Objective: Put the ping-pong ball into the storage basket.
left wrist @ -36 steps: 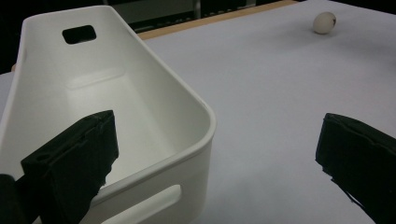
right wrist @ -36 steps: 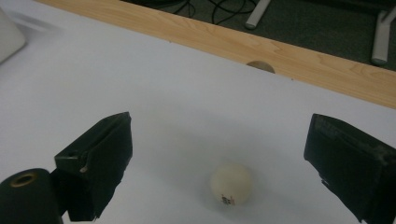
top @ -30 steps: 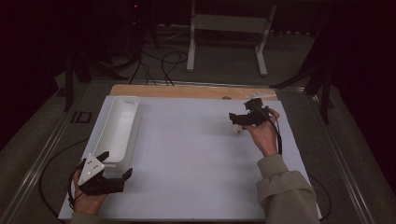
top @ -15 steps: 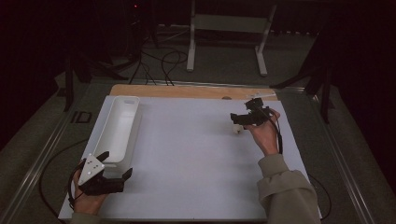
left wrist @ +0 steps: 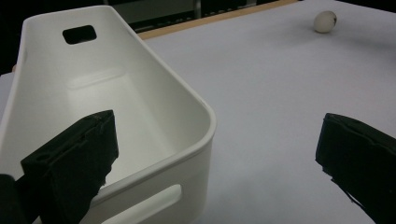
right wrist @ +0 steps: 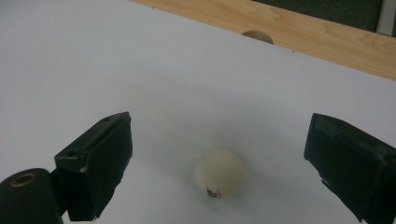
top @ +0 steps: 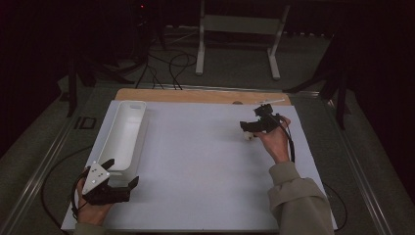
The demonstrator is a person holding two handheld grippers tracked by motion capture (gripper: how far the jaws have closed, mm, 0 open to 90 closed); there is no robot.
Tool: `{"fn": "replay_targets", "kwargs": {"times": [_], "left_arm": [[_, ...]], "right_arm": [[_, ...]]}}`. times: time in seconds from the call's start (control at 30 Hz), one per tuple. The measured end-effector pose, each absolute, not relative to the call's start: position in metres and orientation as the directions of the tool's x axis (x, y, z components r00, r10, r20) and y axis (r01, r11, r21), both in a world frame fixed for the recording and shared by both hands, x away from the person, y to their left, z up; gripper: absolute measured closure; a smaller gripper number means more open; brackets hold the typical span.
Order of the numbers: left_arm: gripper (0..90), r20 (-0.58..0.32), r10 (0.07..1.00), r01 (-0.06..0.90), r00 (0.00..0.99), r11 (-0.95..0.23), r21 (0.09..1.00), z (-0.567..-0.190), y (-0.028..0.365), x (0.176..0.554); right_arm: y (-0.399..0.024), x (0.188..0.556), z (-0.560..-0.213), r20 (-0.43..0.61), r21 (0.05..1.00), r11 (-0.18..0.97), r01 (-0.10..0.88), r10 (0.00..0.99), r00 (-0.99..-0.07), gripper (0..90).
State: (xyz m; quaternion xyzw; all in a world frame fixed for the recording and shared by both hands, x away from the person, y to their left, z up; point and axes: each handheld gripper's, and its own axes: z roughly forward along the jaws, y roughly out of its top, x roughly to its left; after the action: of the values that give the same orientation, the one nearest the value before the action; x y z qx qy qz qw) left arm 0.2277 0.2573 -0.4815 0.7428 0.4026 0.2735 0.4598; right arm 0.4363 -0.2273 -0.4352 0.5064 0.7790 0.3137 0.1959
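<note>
- White table sheet (top: 195, 166), dim room behind.
- Left gripper (top: 119, 187): jaws spread, holding nothing, at near end of white bin (top: 123, 134).
- Right gripper (right wrist: 219, 163): jaws wide, straddling ball (right wrist: 218, 173), apparently untouched.
- Ball likely light, smooth, rolls; pinch across its middle.

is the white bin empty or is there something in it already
Empty. The left gripper view shows the white bin with a bare floor and walls; the ball lies on the table between the open right tongs.

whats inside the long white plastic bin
The long white plastic bin looks empty: bare white floor and walls. The left gripper jaw hides its near corner.
</note>
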Motion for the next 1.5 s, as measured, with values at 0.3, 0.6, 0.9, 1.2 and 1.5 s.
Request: {"fn": "replay_targets", "kwargs": {"times": [0.3,0.6,0.9,1.2,1.5], "left_arm": [[0.0,0.043,0.850,0.346,0.524,-0.259,0.902,-0.482,0.257,0.228],[0.0,0.047,0.853,0.347,0.520,-0.261,0.901,-0.482,0.257,0.228],[0.0,0.051,0.855,0.348,0.516,-0.263,0.900,-0.482,0.257,0.228],[0.0,0.052,0.857,0.348,0.513,-0.264,0.900,-0.482,0.256,0.228],[0.0,0.053,0.857,0.348,0.513,-0.264,0.900,-0.482,0.256,0.228]], "right_arm": [[-0.225,0.438,-0.442,0.010,0.674,0.303,0.674,0.908,-0.418,7.3],[-0.223,0.440,-0.447,0.007,0.664,0.314,0.678,0.905,-0.425,7.4],[-0.221,0.441,-0.452,0.006,0.644,0.329,0.691,0.901,-0.435,7.4],[-0.222,0.445,-0.457,0.004,0.618,0.337,0.710,0.902,-0.432,7.4],[-0.221,0.449,-0.463,0.004,0.590,0.339,0.732,0.906,-0.423,7.5]]}}
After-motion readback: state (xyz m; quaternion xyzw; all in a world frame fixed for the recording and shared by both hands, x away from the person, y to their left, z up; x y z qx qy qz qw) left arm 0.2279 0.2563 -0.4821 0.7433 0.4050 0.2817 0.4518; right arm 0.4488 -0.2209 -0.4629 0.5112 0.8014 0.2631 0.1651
